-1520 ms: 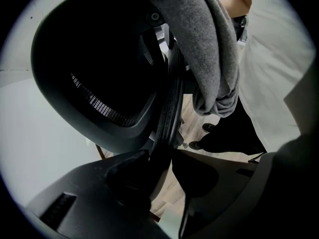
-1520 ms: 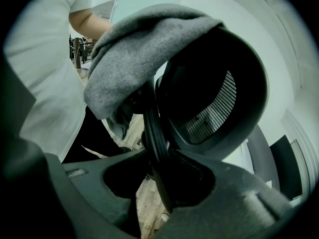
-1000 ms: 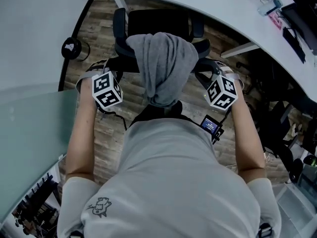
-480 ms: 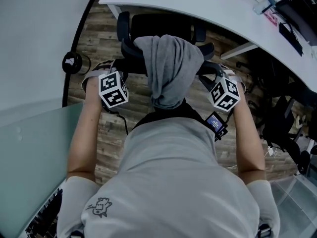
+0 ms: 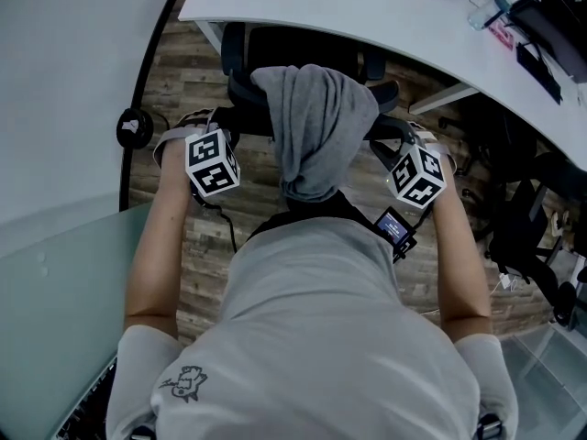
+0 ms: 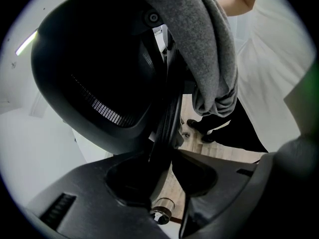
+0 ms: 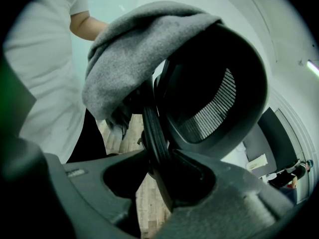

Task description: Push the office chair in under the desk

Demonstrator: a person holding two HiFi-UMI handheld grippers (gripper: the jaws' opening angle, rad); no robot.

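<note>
Pinching office chair (image 5: 303,49) rim between jaws, left gripper (image 6: 167,166), right gripper (image 7: 158,176)

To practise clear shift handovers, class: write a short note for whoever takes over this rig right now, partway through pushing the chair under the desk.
Left gripper: shut on the left rim of the black mesh-backed office chair.
Right gripper: shut on the right rim.
Chair: the seat front is under the curved white desk; the backrest is outside it, with a grey fabric garment draped over it.
Done: both grips set, chair partly in.
Left: push until the backrest nears the desk edge, then release.
</note>
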